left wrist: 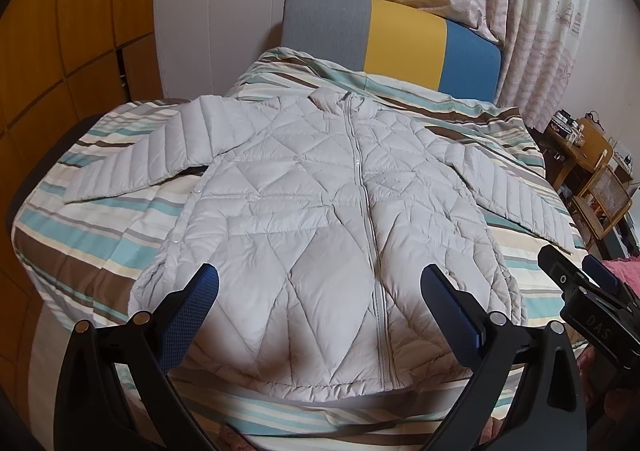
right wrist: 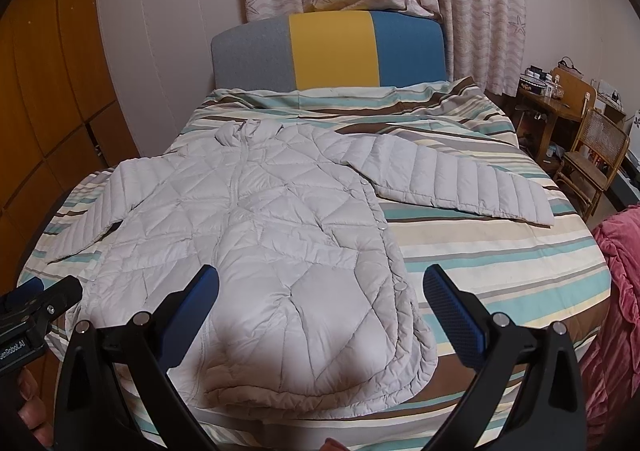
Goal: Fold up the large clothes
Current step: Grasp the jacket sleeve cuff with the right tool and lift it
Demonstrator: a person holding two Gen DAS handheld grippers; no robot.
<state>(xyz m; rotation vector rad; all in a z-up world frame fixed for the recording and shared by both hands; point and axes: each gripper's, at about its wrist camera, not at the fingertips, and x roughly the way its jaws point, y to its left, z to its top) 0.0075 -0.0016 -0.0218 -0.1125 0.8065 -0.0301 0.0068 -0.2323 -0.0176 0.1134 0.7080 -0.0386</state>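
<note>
Left wrist view: my left gripper (left wrist: 319,283) hangs spread wide, empty, over one puffy quilted pale-grey jacket (left wrist: 320,219) lying flat, zipped, both sleeves splayed on the striped bedspread (left wrist: 80,227). Right wrist view: my right gripper (right wrist: 321,283) gapes too, above the hem; the far sleeve's cuff is hard to make out.

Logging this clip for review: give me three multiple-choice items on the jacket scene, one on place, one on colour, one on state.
1. Where does the puffer jacket lie?
A. on the striped bedspread
B. on the wicker chair
C. on the floor

2. What colour is the headboard middle panel?
A. red
B. yellow
C. green

3. How is the jacket?
A. folded in half
B. rolled up
C. spread flat, zipped, sleeves out

Answers:
1. A, stripes show all around it.
2. B, yellow sits between grey and blue.
3. C, both sleeves extend sideways, and the left gripper and right gripper have open jaws, holding nothing.
</note>
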